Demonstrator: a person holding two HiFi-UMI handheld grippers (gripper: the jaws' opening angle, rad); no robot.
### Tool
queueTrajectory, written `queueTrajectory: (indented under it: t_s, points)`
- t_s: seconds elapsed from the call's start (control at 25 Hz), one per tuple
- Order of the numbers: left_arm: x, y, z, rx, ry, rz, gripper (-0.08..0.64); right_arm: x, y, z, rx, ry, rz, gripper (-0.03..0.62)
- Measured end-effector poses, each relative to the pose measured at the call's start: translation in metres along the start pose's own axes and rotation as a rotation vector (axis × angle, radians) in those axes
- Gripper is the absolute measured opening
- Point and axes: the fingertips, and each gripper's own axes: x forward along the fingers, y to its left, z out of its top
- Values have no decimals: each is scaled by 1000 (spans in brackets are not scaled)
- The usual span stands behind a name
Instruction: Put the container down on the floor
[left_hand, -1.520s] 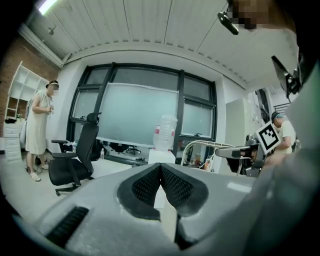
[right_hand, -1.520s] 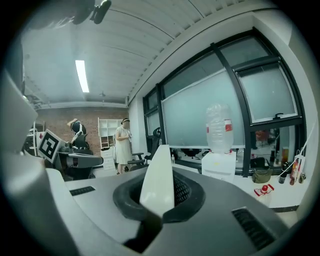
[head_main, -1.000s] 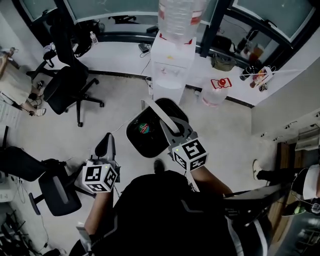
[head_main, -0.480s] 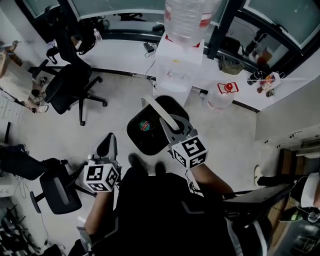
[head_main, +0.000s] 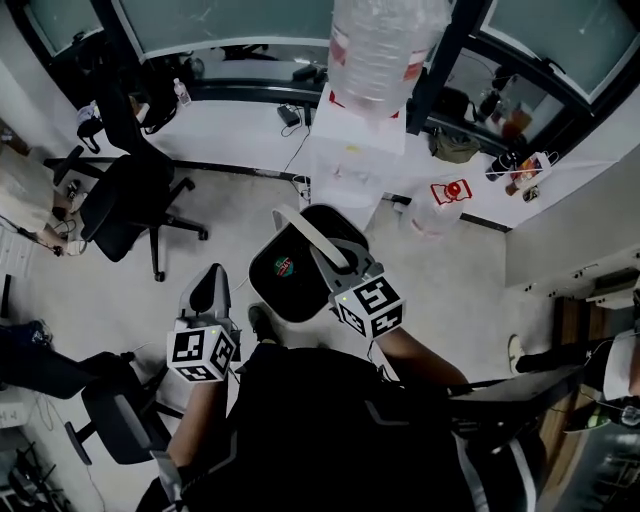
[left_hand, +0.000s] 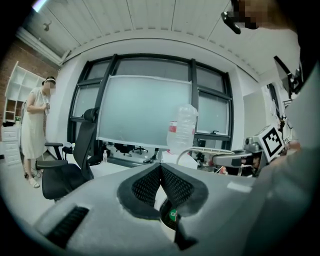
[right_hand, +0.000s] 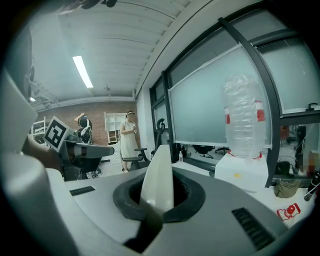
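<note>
Office room with a pale grey floor (head_main: 230, 215) that has a few cables trailing over it. Dark-framed windows (head_main: 220, 20) run along the far side. A white water cooler (head_main: 350, 165) stands right ahead with a big clear bottle (head_main: 380, 50) on top, and a spare jug (head_main: 440, 200) with a red cap sits on the floor next to it. There's a black office chair (head_main: 125, 190) off to the left and another chair (head_main: 115, 410) down by the person's left side. The left gripper view also catches a person in a light dress (left_hand: 35, 127) standing over by the first chair.

Both arms reach forward from the black-clad body, side by side, with the grippers aimed outward and tipped a bit down.

The right gripper (head_main: 335, 262) is clamped tight on the white handle (head_main: 300, 228) of the container (head_main: 300, 295). In its own view the handle (right_hand: 159, 170) sticks straight up between the closed jaws. The container is a black bin, and it hangs from that handle in front of the person, just short of the cooler. It looks to be up off the floor.

The left gripper (head_main: 212, 290) is well to the left of the bin and not touching it. Its mesh pads (left_hand: 150, 185) are pressed together with nothing between them. You can just see the bin peeking out below them.
</note>
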Motion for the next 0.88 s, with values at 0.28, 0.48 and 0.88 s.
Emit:
queueTrajectory:
  t_s: [0.28,0.48,0.88]
  points:
    - [44,65,20,13,4,-24,6,67,1,14,5,8,-16,8]
    - [74,108,25,16,8,-59,6,117,3,19,4,15,-37,8]
    - [116,182,30,-48,20,-108,7,200,0,30,-21,37,-78,8]
